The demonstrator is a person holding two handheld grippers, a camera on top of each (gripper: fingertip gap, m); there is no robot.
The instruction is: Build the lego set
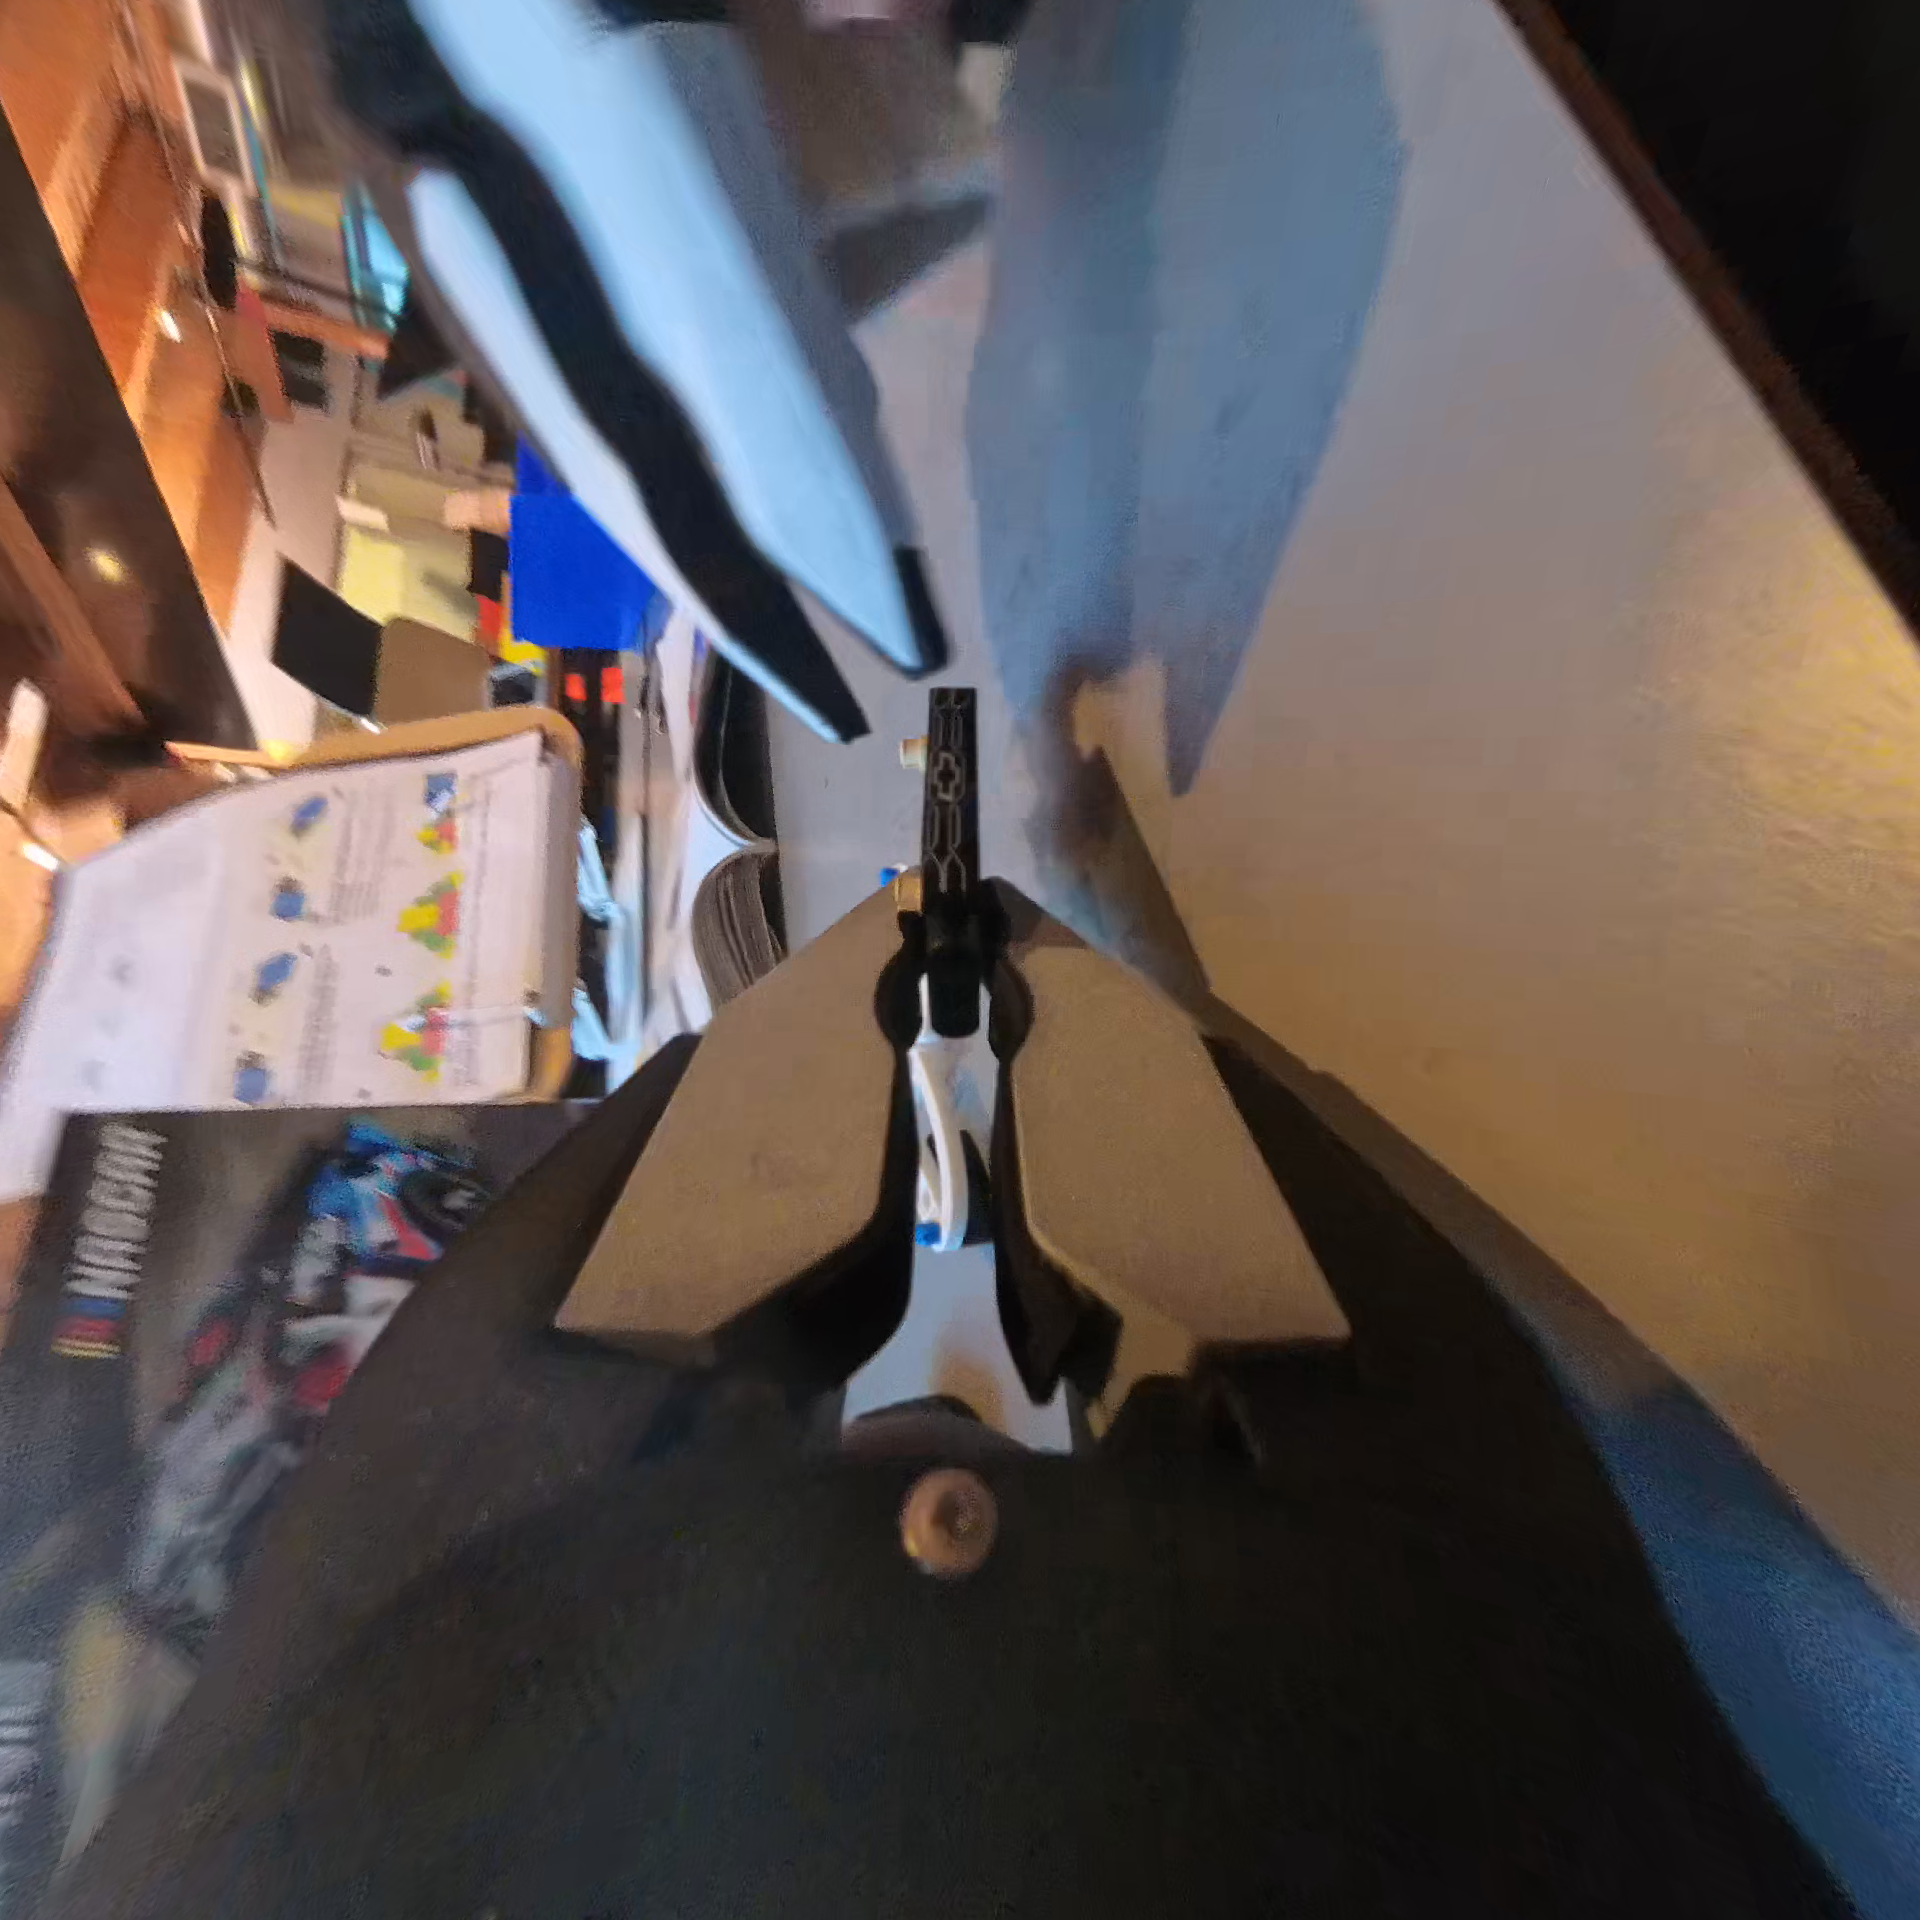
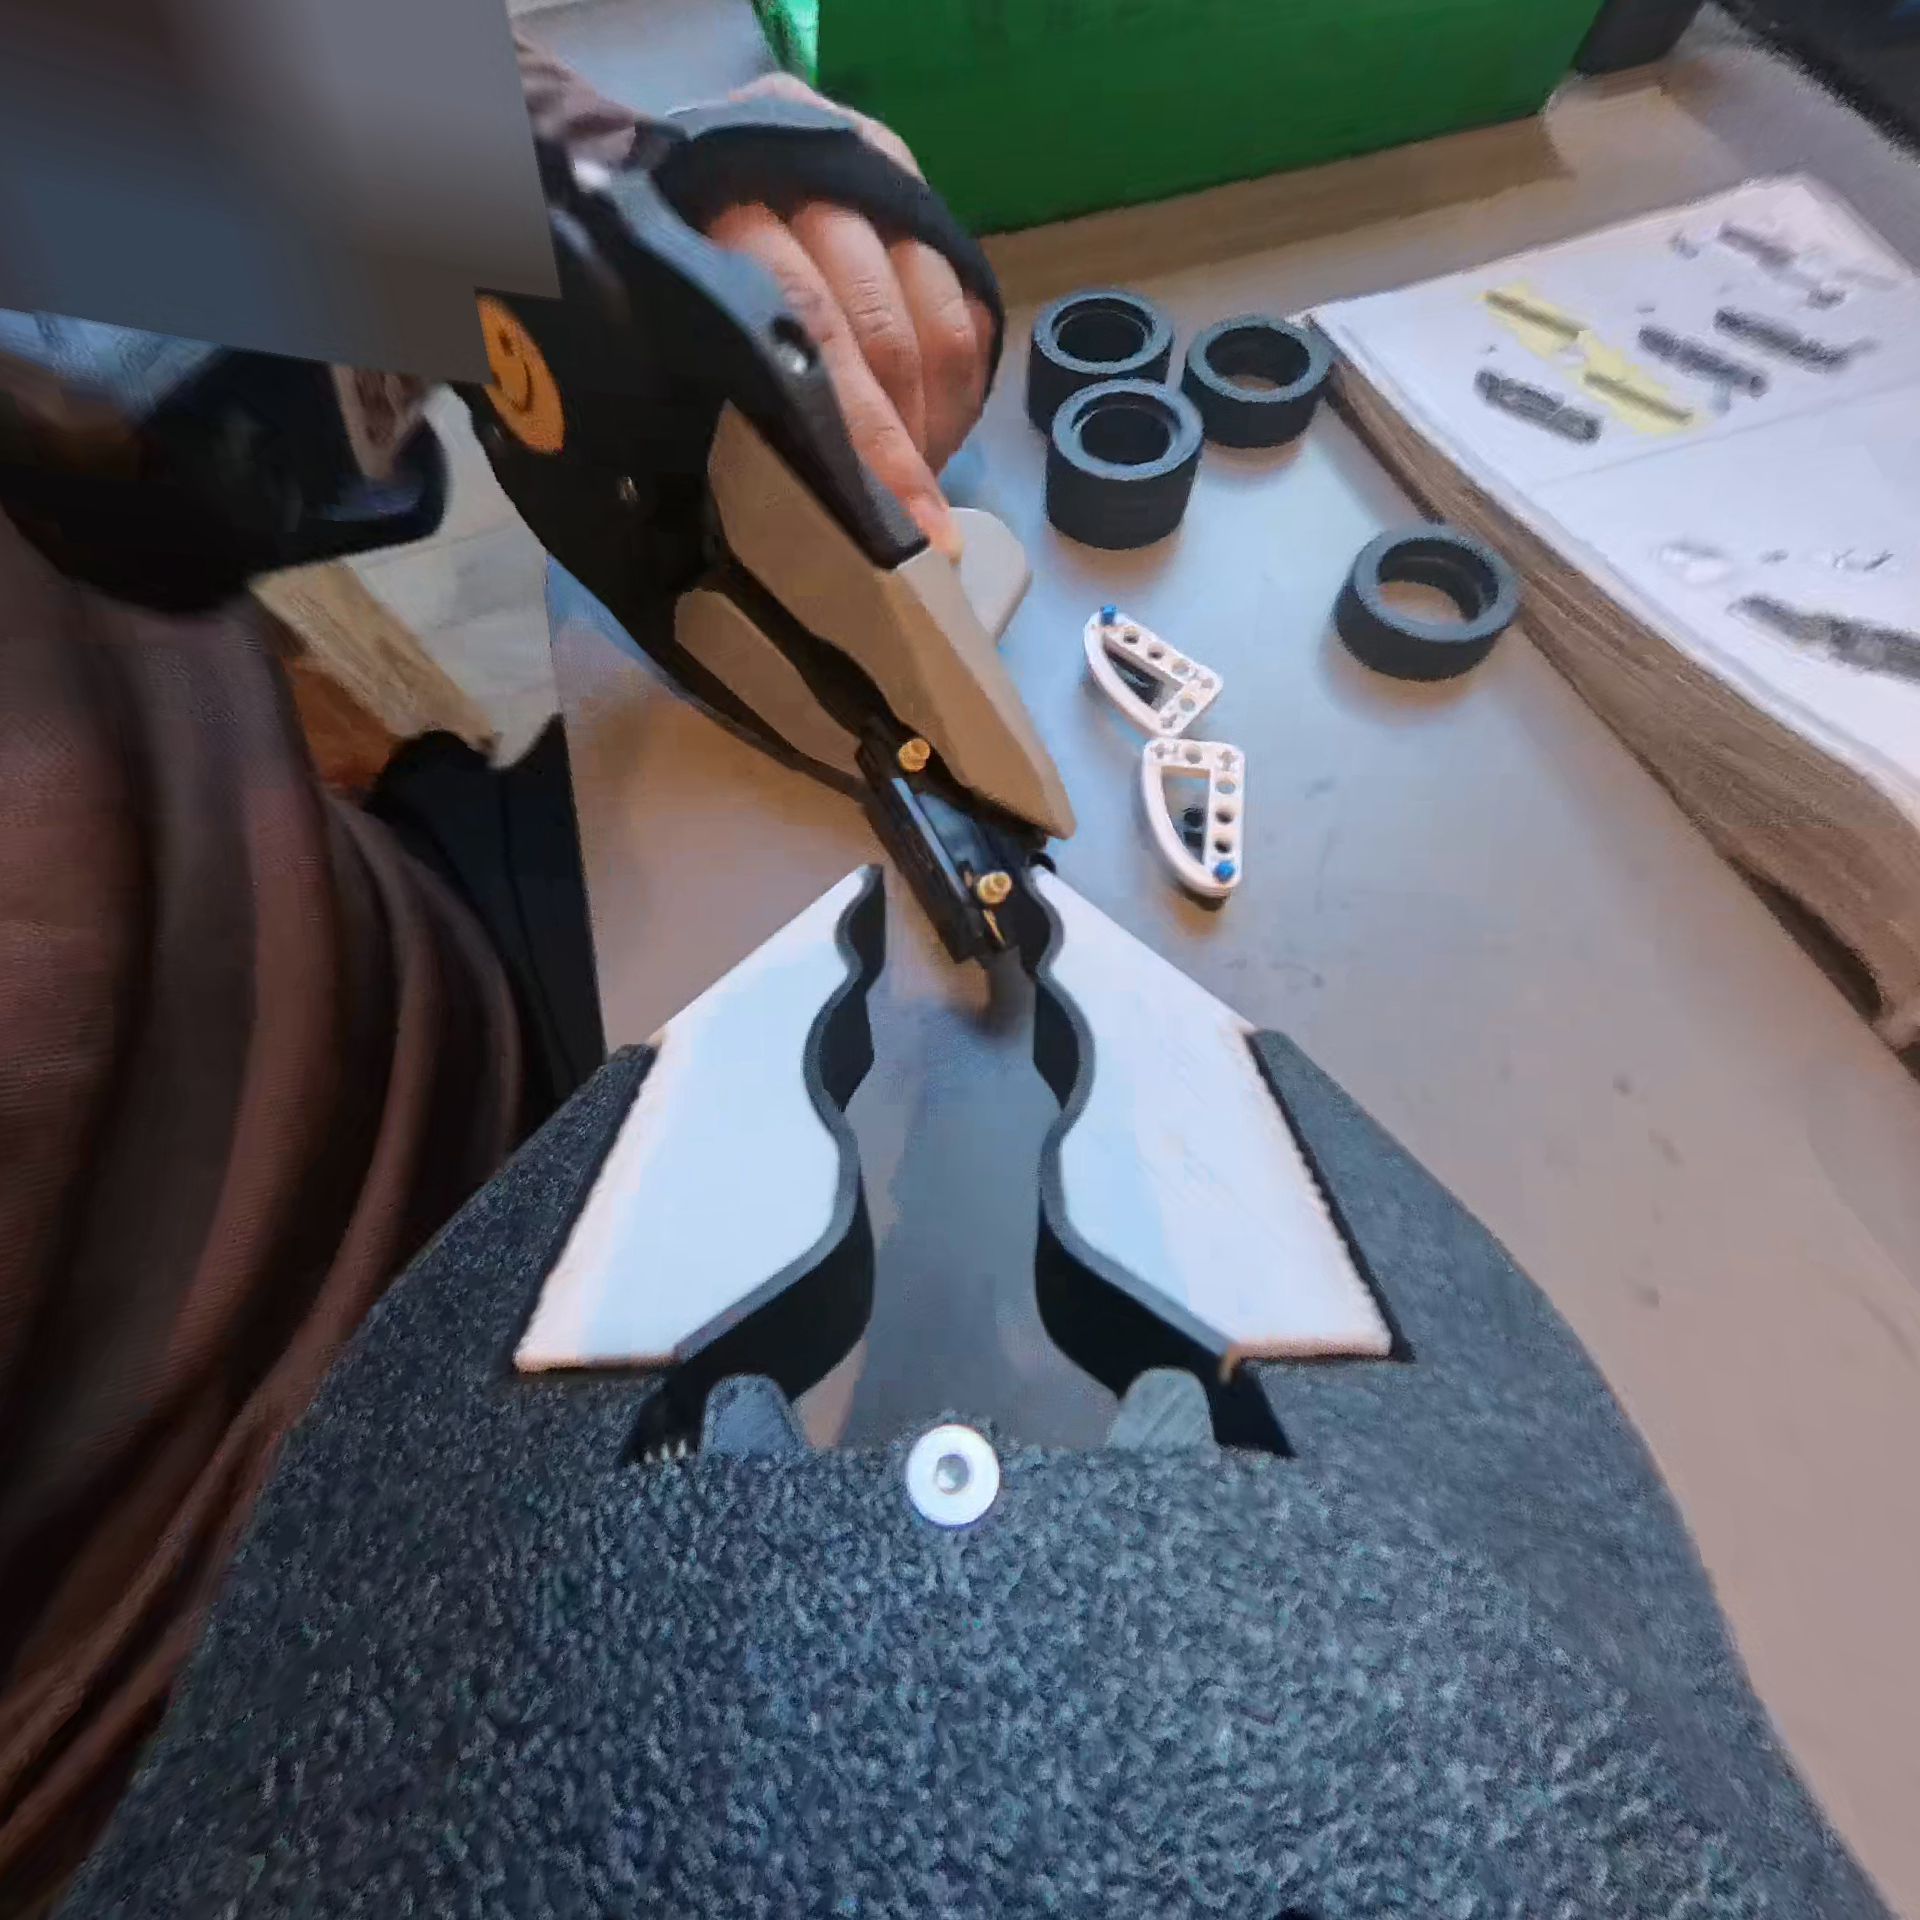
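The left gripper (image 1: pixel 951 914) is closed on a black lego assembly (image 1: pixel 953 831) — a narrow black beam with a printed pattern along its edge, tan pins (image 1: pixel 914 750) sticking out of its side and a white curved piece (image 1: pixel 940 1132) trailing back between the fingers. In the right wrist view the same left gripper (image 2: pixel 1013 831) reaches in from the upper left, held by a person's hand (image 2: pixel 883 312) in a black fingerless glove, and the black assembly (image 2: pixel 940 852) juts out from its tips down toward the right gripper (image 2: pixel 956 894). The right gripper's jaws stand apart, with the end of the assembly lying between the fingertips; whether either finger touches it cannot be told. On the grey table (image 2: pixel 1455 1143), just to the right of the grippers, lie two white triangular lego panels (image 2: pixel 1148 665), each with a small blue pin, one beside the other. Farther off sit four black tyres (image 2: pixel 1127 462), three clustered together and one (image 2: pixel 1425 601) apart to the right. An open instruction booklet (image 2: pixel 1662 436) lies at the right edge, and a green box (image 2: pixel 1195 94) stands at the far side. The left wrist view is tilted and blurred — it shows another instruction page (image 1: pixel 312 935) and a dark box with a car picture (image 1: pixel 260 1299) on the left.
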